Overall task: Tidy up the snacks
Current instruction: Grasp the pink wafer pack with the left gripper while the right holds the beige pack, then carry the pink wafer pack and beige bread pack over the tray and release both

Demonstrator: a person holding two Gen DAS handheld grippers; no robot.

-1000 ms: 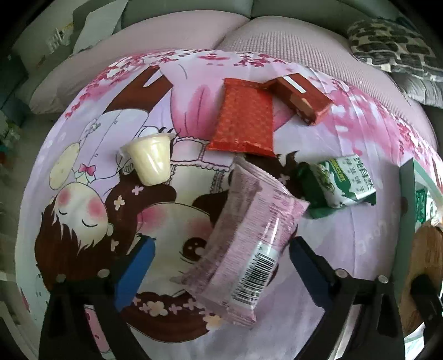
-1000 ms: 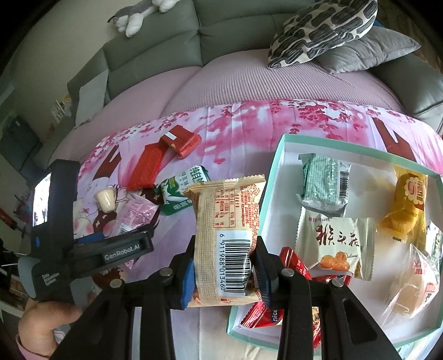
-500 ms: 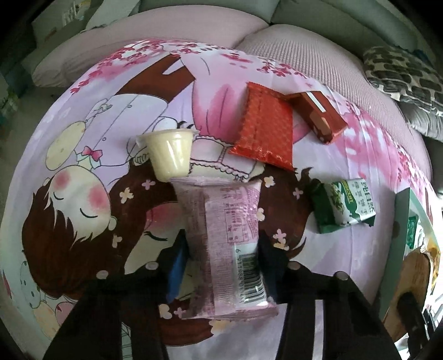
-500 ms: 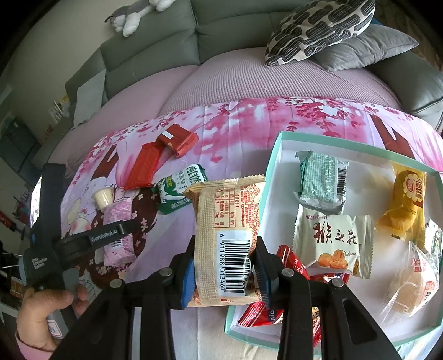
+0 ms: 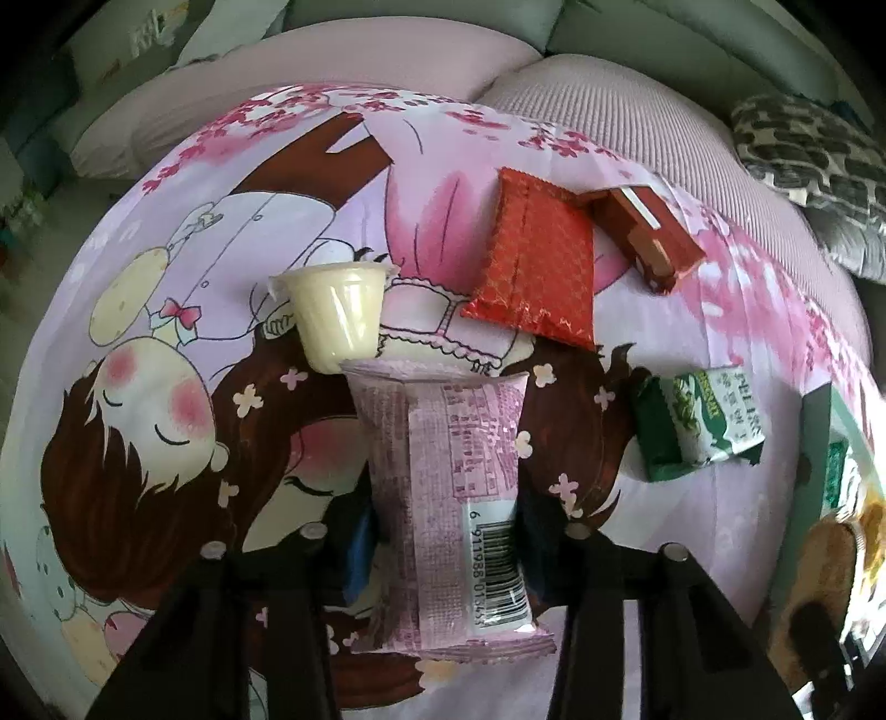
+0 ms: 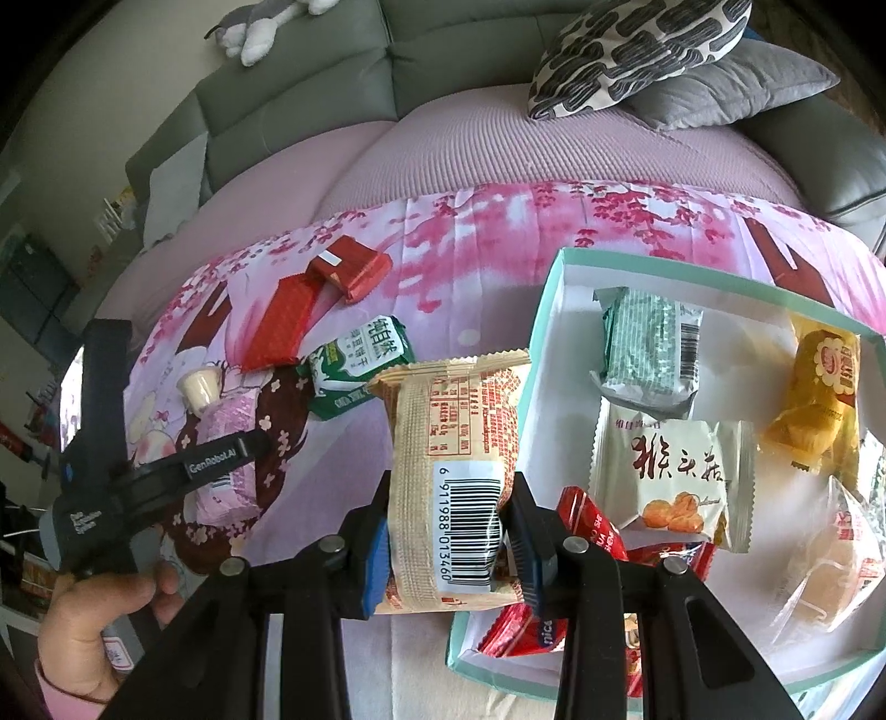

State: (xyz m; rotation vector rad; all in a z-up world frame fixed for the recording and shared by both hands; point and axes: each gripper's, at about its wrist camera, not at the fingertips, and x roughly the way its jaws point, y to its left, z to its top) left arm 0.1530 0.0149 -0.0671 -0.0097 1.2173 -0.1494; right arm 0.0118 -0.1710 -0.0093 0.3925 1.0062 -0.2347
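Note:
My left gripper is shut on a pink snack packet, barcode side up, just above the cartoon cloth. It also shows in the right wrist view. My right gripper is shut on a beige snack packet, held beside the left wall of the teal box. The box holds several snacks: a green packet, a white packet, a yellow one, red ones.
On the cloth lie a jelly cup, a flat red packet, a red-brown box and a green-white packet. The sofa back and cushions are behind. The box edge is at the left view's right.
My left gripper closed on the pink packet, which turned from diagonal to straight between the fingers and lifted slightly. The right gripper and its beige packet stayed almost still.

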